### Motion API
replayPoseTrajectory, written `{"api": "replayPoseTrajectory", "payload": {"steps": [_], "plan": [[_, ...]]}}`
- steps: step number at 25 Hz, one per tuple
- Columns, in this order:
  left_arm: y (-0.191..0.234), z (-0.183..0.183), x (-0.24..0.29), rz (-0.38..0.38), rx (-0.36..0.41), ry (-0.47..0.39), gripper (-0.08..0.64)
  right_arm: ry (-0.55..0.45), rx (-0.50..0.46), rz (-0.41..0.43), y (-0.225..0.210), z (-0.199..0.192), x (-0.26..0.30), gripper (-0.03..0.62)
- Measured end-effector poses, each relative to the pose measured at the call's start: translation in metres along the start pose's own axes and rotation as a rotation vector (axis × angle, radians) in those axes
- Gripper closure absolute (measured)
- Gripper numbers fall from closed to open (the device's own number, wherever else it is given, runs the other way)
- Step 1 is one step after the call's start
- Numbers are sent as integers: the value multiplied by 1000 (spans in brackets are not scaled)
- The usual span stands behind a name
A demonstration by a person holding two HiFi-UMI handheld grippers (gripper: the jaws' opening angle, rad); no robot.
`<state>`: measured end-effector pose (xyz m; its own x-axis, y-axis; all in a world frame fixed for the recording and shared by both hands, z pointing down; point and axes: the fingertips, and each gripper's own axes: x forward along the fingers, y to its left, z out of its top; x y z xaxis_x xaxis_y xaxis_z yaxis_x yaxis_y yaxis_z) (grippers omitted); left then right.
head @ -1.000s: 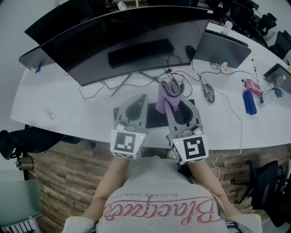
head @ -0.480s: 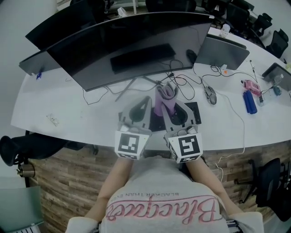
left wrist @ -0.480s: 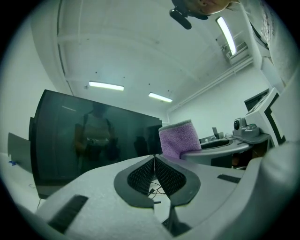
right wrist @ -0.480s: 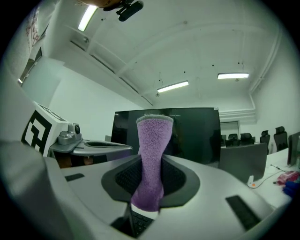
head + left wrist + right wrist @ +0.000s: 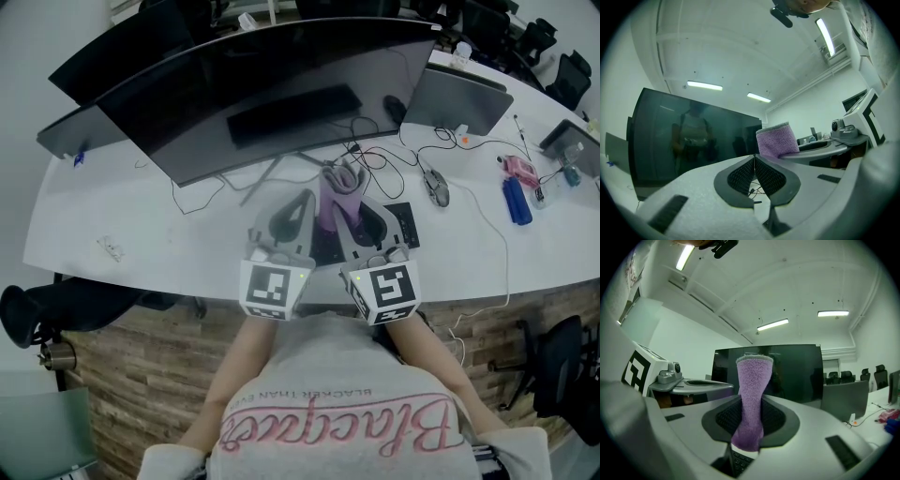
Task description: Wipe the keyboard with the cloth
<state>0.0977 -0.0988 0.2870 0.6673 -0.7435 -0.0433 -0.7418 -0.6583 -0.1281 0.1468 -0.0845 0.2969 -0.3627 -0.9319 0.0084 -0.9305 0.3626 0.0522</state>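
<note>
In the head view my right gripper [image 5: 341, 208] is shut on a purple cloth [image 5: 336, 192] that stands up out of its jaws. The right gripper view shows the cloth [image 5: 752, 394] pinched between the pads, its top folded over and its lower end hanging below the right gripper [image 5: 751, 404]. My left gripper [image 5: 302, 201] is just left of it, shut on nothing, with the pads of the left gripper [image 5: 754, 158] meeting. A black keyboard [image 5: 401, 223] lies on the white desk under both grippers, mostly hidden; a few keys [image 5: 737, 463] show beneath the cloth.
A wide curved monitor [image 5: 272, 84] stands behind the keyboard, with cables [image 5: 375, 164] at its foot. A mouse [image 5: 438, 190], a grey screen [image 5: 459, 98] and a blue object [image 5: 515, 202] are to the right. The desk's front edge [image 5: 187, 281] runs close below the grippers.
Both grippers have drawn slightly closer together and a little nearer the camera. The cloth stays held in the right gripper, and the left gripper stays shut.
</note>
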Motion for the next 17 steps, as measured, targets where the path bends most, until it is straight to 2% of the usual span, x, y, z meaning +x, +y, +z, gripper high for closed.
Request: {"api": "replayPoseTrajectory", "payload": {"steps": [17], "plan": [[-2,-5,7,-25,1,10,555,11,-20,15,3,-5,5,509]]}}
